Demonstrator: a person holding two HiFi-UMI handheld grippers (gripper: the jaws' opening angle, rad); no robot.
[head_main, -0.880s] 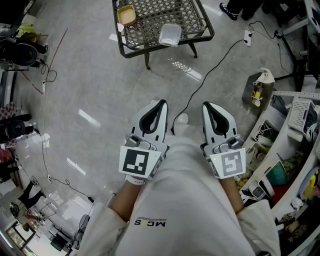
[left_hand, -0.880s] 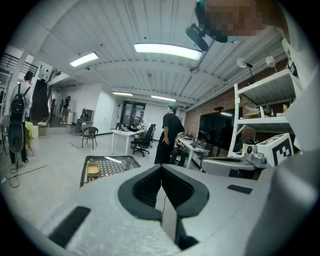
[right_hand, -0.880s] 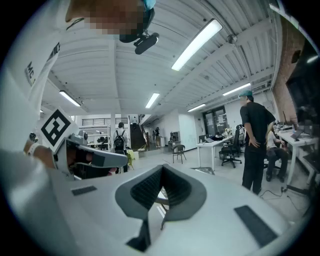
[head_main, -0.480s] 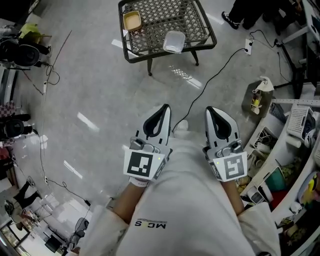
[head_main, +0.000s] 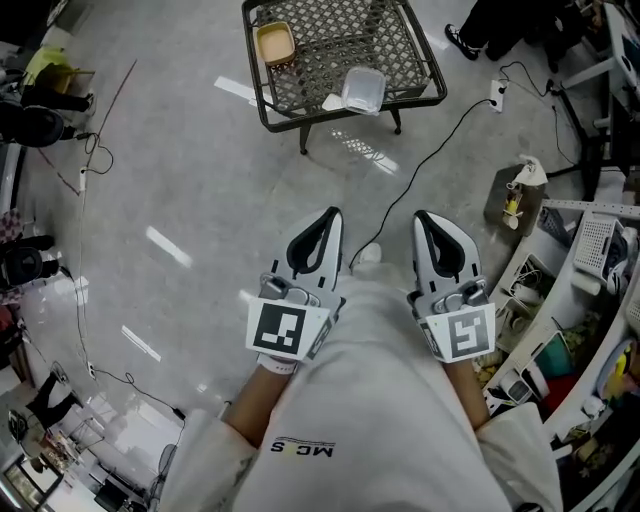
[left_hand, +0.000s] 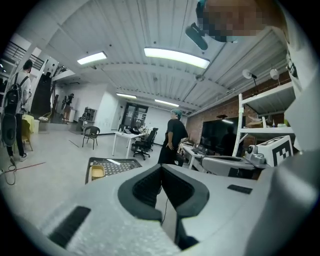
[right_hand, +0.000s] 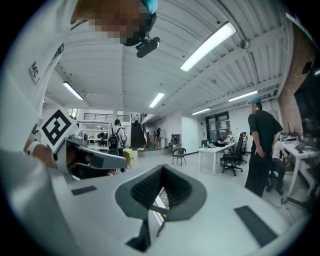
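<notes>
Head view: I hold the left gripper (head_main: 331, 213) and the right gripper (head_main: 421, 216) side by side, close to my body and above a grey floor (head_main: 180, 170), both pointing to the far side. Each gripper's jaws are fully closed, tip against tip, with nothing between them. The thing nearest to them is a black cable (head_main: 430, 140) lying on the floor: it starts between the two grippers and runs far right to a white power strip (head_main: 495, 93). At the far side, well apart from both grippers, stands a black mesh table (head_main: 320, 50); it carries a tan container (head_main: 274, 42) at its far left and a clear container (head_main: 363, 90) at its near right. Left gripper view: the left gripper (left_hand: 161, 167) shows its dark pads pressed together at the tips, and nothing is clamped. Beyond the jaws and to the left I see the mesh table (left_hand: 117, 165) with the tan container (left_hand: 98, 172); a standing person in black (left_hand: 174, 142) is further off. The right gripper (left_hand: 235, 162) lies at the right. Right gripper view: the right gripper (right_hand: 162, 167) is likewise closed and empty. The left gripper (right_hand: 95, 160) lies at the left, and a person in black (right_hand: 262, 145) stands at the far right.
</notes>
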